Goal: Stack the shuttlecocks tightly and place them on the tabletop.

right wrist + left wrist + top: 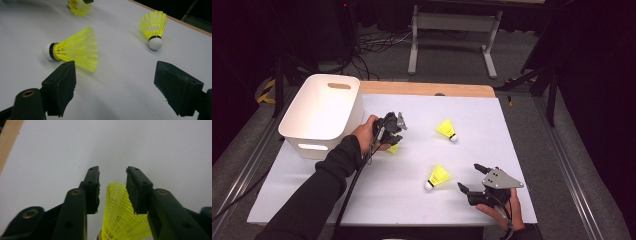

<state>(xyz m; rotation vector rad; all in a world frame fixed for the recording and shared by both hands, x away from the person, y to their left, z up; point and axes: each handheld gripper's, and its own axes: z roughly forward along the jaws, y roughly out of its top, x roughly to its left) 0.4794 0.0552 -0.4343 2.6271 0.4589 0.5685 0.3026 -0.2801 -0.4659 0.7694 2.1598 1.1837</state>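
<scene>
Yellow mesh skirt of a shuttlecock [122, 215] sits between your left gripper [393, 131] and its partly parted jaws, near the white bin [319, 112] at the worktop's left edge. Your right gripper [125, 87] gapes wide, empty, another shuttlecock [75, 50] lying just ahead-left, cork leftward.

Yellow plastic-mesh shuttlecock [120, 215], matt white tabletop [412, 195], smooth white plastic bin [319, 112].

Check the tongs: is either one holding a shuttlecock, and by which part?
Neither. The left tongs straddle a yellow shuttlecock at its skirt, with no clamp visible. The right tongs stand open with nothing between them.
</scene>
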